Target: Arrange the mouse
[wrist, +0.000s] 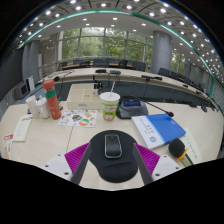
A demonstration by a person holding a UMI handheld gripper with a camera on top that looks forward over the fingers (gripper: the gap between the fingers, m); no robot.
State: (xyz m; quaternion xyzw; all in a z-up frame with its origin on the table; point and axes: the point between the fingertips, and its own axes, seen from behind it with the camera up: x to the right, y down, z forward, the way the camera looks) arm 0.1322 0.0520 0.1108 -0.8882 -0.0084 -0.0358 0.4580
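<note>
A dark grey mouse (112, 146) lies on a black mouse pad (113, 169) with a wrist rest, on the pale table (60, 140). My gripper (113, 152) is open. The mouse and the pad stand between the fingers, with a gap between the mouse and each magenta pad. The left finger pad (78, 155) and the right finger pad (147, 157) flank the mouse pad's edges. The near part of the mouse pad is hidden below the fingers.
Beyond the fingers stand a green-and-white paper cup (109, 104), an orange bottle (52, 100) to the left, a blue-and-white book (158, 128) to the right, a small black object (177, 148) and loose papers (78, 117). Long desks (120, 78) fill the room behind.
</note>
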